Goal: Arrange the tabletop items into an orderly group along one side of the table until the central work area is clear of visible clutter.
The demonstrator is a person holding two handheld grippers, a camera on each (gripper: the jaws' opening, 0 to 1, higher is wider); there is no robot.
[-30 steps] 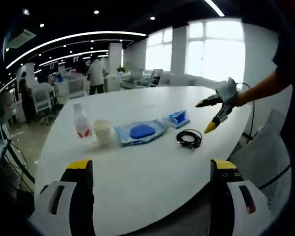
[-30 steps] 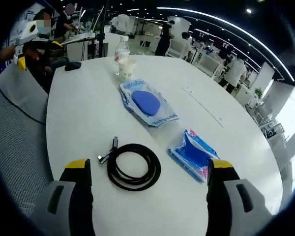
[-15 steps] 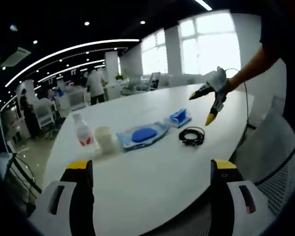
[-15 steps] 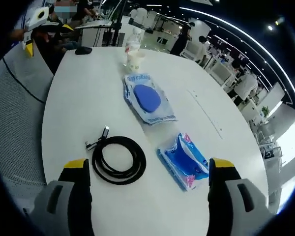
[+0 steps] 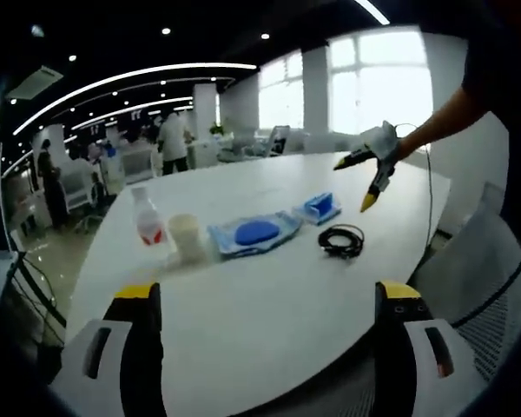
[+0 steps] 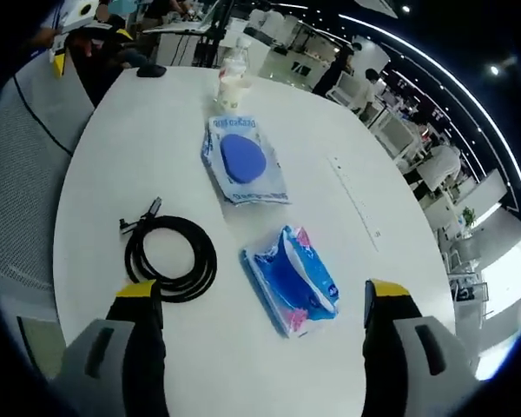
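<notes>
On the white table (image 5: 269, 295) lie a clear bottle (image 5: 145, 217), a pale cup (image 5: 187, 236), a flat wipes pack with a blue oval (image 5: 256, 233), a blue packet (image 5: 319, 208) and a black cable coil (image 5: 342, 241). My left gripper (image 5: 267, 293) is open at the table's near edge, holding nothing. My right gripper (image 5: 354, 185) hangs open above the far right of the row. In the right gripper view its jaws (image 6: 260, 291) stand wide, with the cable coil (image 6: 169, 258) and blue packet (image 6: 291, 278) just ahead, then the wipes pack (image 6: 241, 159), cup (image 6: 230, 89) and bottle (image 6: 234, 65).
A small black object (image 6: 150, 71) lies at the table's far end, close to my left gripper (image 6: 78, 43). A grey mesh chair (image 6: 17, 174) stands by the table edge. Desks, chairs and people fill the office behind (image 5: 169, 139).
Both cameras have shifted. The right gripper has come in over the table, so the cable coil and blue packet sit closer to its jaws. The items themselves have not moved.
</notes>
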